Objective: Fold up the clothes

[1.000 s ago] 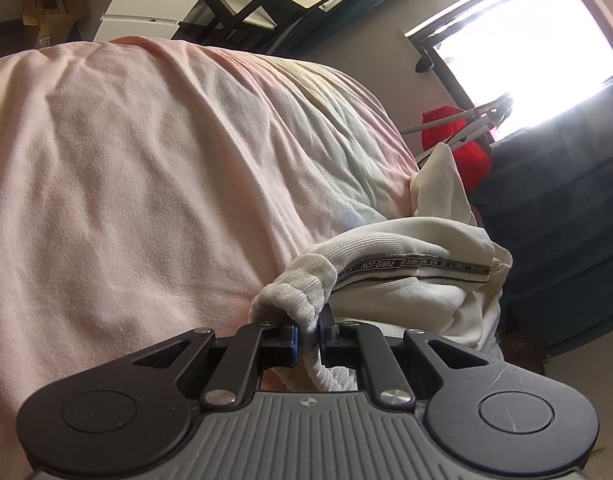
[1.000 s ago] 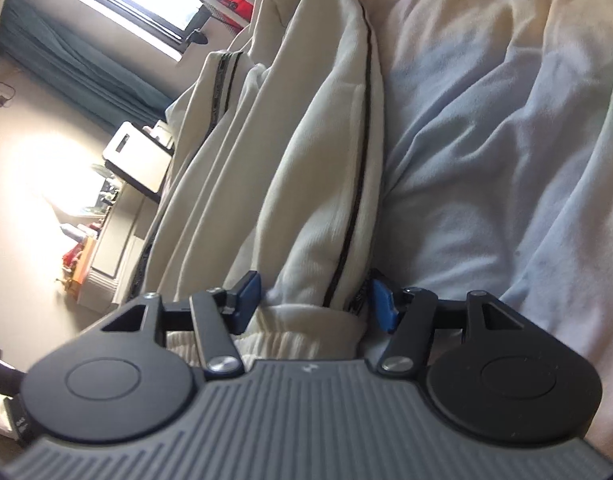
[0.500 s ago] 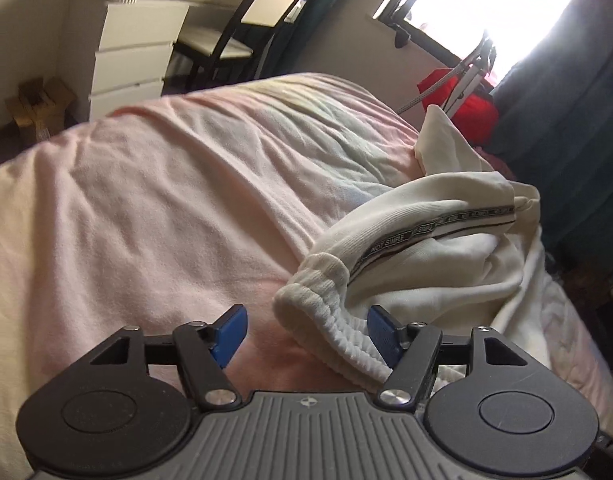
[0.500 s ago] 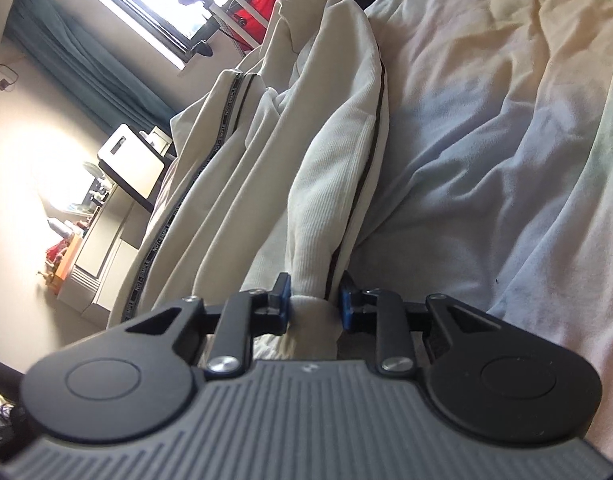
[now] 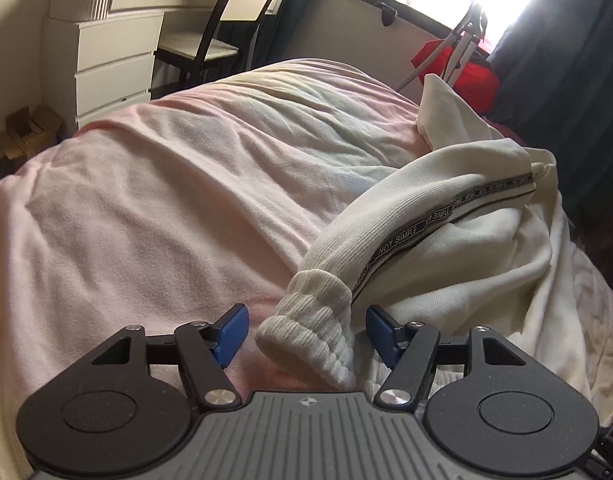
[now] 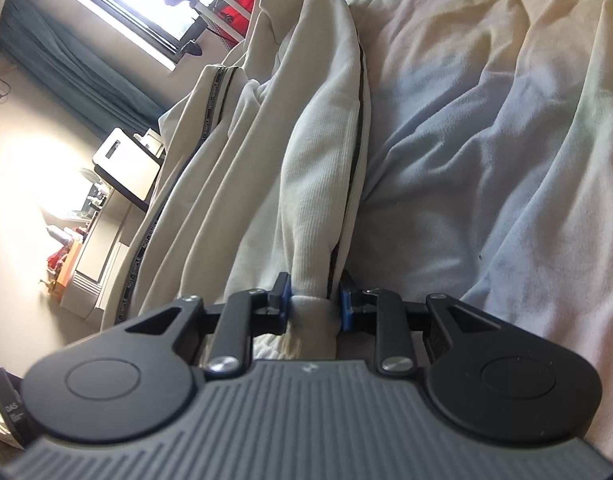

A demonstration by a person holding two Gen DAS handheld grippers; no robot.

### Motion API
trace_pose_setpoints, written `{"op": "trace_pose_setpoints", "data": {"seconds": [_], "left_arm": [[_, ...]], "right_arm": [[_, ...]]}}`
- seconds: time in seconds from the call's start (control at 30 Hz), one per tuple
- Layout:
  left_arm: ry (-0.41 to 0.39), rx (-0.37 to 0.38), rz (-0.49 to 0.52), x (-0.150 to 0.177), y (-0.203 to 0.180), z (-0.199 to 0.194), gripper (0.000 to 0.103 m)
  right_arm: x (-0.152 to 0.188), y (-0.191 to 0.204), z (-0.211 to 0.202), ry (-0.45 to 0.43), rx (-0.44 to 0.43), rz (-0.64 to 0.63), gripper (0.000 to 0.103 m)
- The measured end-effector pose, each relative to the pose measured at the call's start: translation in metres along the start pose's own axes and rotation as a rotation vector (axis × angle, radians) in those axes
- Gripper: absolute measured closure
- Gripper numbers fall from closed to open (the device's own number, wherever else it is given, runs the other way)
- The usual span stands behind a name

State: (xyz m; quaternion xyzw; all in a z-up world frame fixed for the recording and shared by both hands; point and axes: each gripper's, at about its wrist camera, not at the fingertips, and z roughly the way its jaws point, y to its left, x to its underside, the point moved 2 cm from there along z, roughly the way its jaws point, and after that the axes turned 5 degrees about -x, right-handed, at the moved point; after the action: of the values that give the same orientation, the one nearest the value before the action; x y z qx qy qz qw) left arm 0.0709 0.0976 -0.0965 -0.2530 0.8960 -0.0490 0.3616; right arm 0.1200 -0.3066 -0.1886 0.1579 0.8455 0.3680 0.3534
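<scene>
A cream sweatshirt (image 5: 478, 248) with a black lettered stripe lies on the bed's right side. Its ribbed sleeve cuff (image 5: 310, 328) lies loose between the blue pads of my left gripper (image 5: 306, 330), which is open and not gripping it. In the right wrist view the same sweatshirt (image 6: 266, 152) stretches away from me. My right gripper (image 6: 314, 306) is shut on the other sleeve's cuff (image 6: 312, 310), and that sleeve (image 6: 326, 168) runs taut up toward the garment's body.
A pale pink and blue bed cover (image 5: 166, 200) spreads under everything. A white drawer unit (image 5: 102, 64) and a black chair (image 5: 222, 28) stand beyond the bed. A red bag (image 5: 462, 68) sits by the bright window, with dark curtains (image 5: 578, 80) at right.
My left gripper opened and let go of the sleeve cuff, which now lies between its pads. My right gripper closed on the other sleeve's cuff and holds it.
</scene>
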Motion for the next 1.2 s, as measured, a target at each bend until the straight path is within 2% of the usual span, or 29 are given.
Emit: {"op": "trace_pose_setpoints", "data": {"seconds": [0.17,0.3,0.37,0.43,0.5,0.57,0.67,0.73,0.8,0.97,1.2], "left_arm": [[-0.028,-0.043,0.124,0.005,-0.014,0.001,0.059],[-0.071,-0.039,0.148,0.007,-0.018,-0.007,0.071],[-0.132,-0.021,0.175,0.004,-0.026,-0.019,0.084],[-0.201,-0.015,0.198,-0.005,-0.034,-0.032,0.085],[-0.251,0.017,0.191,-0.026,-0.037,-0.042,0.086],[-0.283,0.054,0.228,-0.056,-0.041,-0.051,0.087],[-0.336,0.101,0.283,-0.106,-0.041,-0.067,0.087],[-0.358,0.095,0.314,-0.142,-0.037,-0.071,0.087],[-0.362,0.068,0.322,-0.178,-0.030,-0.070,0.087],[-0.442,-0.086,0.412,-0.257,-0.019,-0.044,0.087],[-0.422,-0.286,0.361,-0.339,0.007,0.048,0.087]], "right_arm": [[0.002,-0.001,-0.003,-0.020,-0.019,0.023,0.076],[0.005,0.000,-0.005,-0.033,-0.024,0.023,0.076],[0.008,0.003,-0.008,-0.043,-0.025,0.025,0.076],[0.014,0.008,-0.013,-0.053,-0.029,0.050,0.076],[0.021,0.018,-0.019,-0.063,-0.047,0.082,0.077],[0.032,0.039,-0.025,-0.067,-0.063,0.067,0.077],[0.057,0.078,-0.026,-0.057,-0.132,0.039,0.078],[0.073,0.110,-0.016,-0.037,-0.193,0.018,0.078],[0.086,0.141,0.003,-0.005,-0.258,0.007,0.078],[0.118,0.215,0.085,0.144,-0.403,-0.014,0.077],[0.145,0.280,0.208,0.281,-0.477,0.014,0.077]]}}
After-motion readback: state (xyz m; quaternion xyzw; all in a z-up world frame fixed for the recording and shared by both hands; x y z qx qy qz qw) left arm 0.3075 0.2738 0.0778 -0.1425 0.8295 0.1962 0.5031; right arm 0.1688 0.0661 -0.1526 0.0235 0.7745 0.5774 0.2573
